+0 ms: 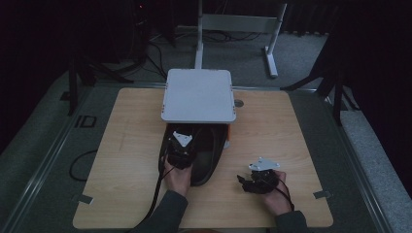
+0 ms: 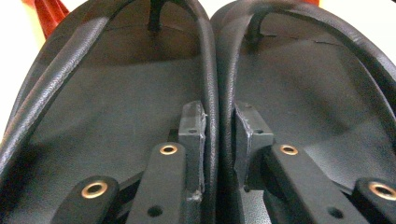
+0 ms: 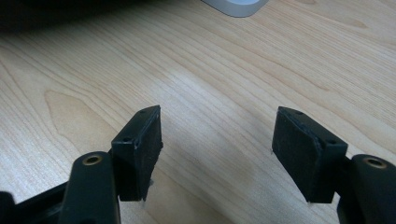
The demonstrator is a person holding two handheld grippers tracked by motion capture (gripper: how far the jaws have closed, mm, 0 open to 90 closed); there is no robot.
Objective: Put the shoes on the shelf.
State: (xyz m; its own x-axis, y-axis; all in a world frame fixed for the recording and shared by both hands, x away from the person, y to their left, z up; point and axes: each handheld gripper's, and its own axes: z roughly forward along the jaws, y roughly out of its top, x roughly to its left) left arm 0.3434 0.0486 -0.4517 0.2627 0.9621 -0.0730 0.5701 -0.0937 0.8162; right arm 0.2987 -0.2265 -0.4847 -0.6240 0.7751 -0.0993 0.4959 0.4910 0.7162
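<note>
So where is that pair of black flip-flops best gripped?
At the two inner straps, pressed side by side along the middle of the flip-flops. Come in from the heel end, one jaw inside each shoe, as the left gripper does; one pinch holds both.

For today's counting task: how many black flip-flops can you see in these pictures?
2. The left flip-flop and the right flip-flop lie side by side, under the white tray's near edge. The left claw pinches their adjoining straps. None looks hidden.
</note>
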